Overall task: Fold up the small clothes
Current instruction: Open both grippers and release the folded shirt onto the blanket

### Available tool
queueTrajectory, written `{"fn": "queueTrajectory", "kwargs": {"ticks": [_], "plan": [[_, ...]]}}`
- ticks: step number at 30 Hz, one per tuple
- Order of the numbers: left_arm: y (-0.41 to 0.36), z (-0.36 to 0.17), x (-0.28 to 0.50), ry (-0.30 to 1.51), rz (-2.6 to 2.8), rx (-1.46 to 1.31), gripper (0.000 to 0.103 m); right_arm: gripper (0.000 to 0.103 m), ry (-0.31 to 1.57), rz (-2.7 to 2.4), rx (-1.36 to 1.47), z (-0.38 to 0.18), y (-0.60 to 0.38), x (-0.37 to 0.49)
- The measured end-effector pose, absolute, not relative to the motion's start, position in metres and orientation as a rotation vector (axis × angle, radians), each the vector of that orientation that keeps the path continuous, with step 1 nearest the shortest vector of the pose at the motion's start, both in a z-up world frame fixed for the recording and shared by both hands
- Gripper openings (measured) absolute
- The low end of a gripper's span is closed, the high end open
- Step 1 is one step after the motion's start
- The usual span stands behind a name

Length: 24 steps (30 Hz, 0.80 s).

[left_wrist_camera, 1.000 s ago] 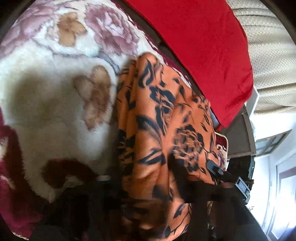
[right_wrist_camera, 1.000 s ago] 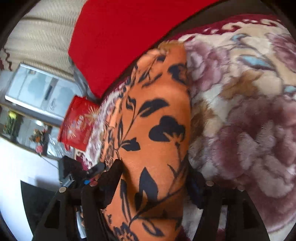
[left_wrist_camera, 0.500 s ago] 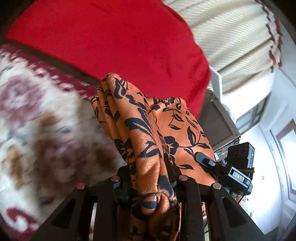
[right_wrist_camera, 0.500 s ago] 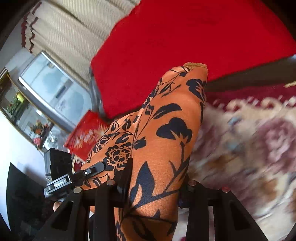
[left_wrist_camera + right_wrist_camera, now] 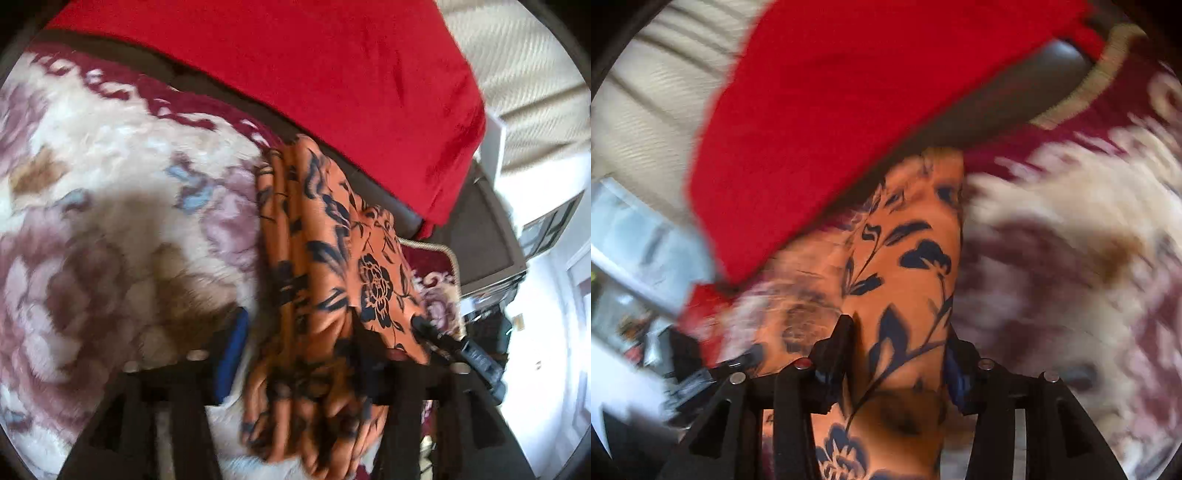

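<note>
**A:** Going left to right: the left gripper (image 5: 295,373) has the orange floral garment (image 5: 332,258) bunched between its jaws, but there's a gap showing by the blue pad on its left finger. Its jaws have just been opening, so I'd call it released, cloth just lying in between. The garment's stretched over the floral blanket (image 5: 110,221), right below the red cushion (image 5: 332,74).

**B:** And the right gripper (image 5: 897,354)? Its jaws have been opening too, yet both fingers look pressed on the fabric (image 5: 905,266). Pinching it, I'd guess.

**A:** Thin, limp, slippery-looking stuff. Grab hems or corners, not the middle.

**B:** Versus half a second back, the cloth was lifted in front of the cushion; now it's down on the blanket.
</note>
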<state>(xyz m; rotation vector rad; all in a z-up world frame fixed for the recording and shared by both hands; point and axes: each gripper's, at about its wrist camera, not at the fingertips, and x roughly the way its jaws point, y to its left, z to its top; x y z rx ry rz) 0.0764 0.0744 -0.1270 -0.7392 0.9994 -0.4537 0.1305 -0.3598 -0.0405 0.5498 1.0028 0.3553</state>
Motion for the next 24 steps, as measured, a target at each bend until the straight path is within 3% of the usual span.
{"fn": "queueTrajectory", "kwargs": {"ticks": [6, 10, 16, 18, 24], "plan": [[0.101, -0.095, 0.036, 0.895, -0.484, -0.730, 0.061, 0.053, 0.851, 0.315, 0.427, -0.004, -0.358, 0.085], [0.080, -0.087, 0.026, 0.878, -0.542, -0.663, 0.072, 0.073, 0.743, 0.399, 0.313, 0.033, -0.331, 0.046], [0.071, -0.136, 0.043, 1.037, -0.450, -0.604, 0.071, 0.074, 0.897, 0.462, 0.294, -0.008, -0.312, 0.039], [0.074, -0.132, 0.038, 1.020, -0.452, -0.607, 0.071, 0.074, 0.940, 0.445, 0.370, -0.024, -0.324, 0.045], [0.082, -0.105, 0.039, 0.940, -0.469, -0.591, 0.070, 0.074, 0.894, 0.463, 0.372, 0.004, -0.330, 0.048]]}}
